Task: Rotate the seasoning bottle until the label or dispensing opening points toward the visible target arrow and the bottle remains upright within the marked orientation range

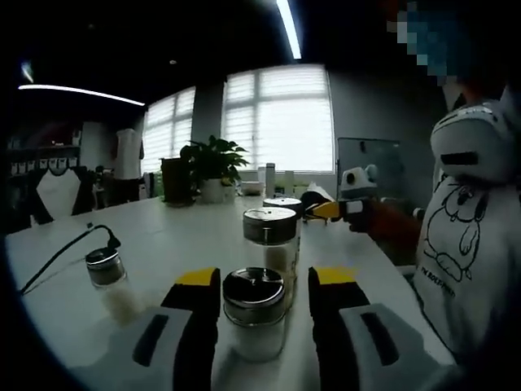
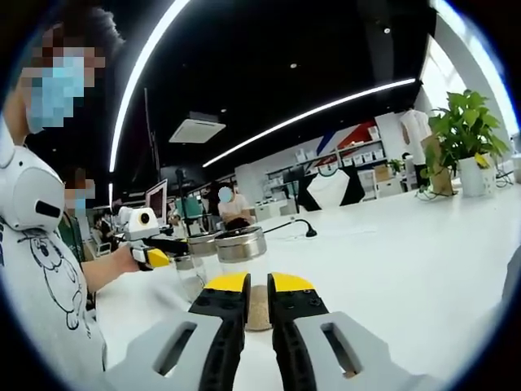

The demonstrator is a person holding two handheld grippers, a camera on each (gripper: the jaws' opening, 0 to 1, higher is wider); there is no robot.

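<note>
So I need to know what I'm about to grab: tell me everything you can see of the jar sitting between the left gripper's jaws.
The nearest jar is a short clear container, glass by its look, with a shiny metal cap. White granules fill the part that shows. It stands upright on the white table, between the open jaws of the left gripper; contact cannot be told. A taller capped jar stands just behind it. No label or opening can be made out.
</note>
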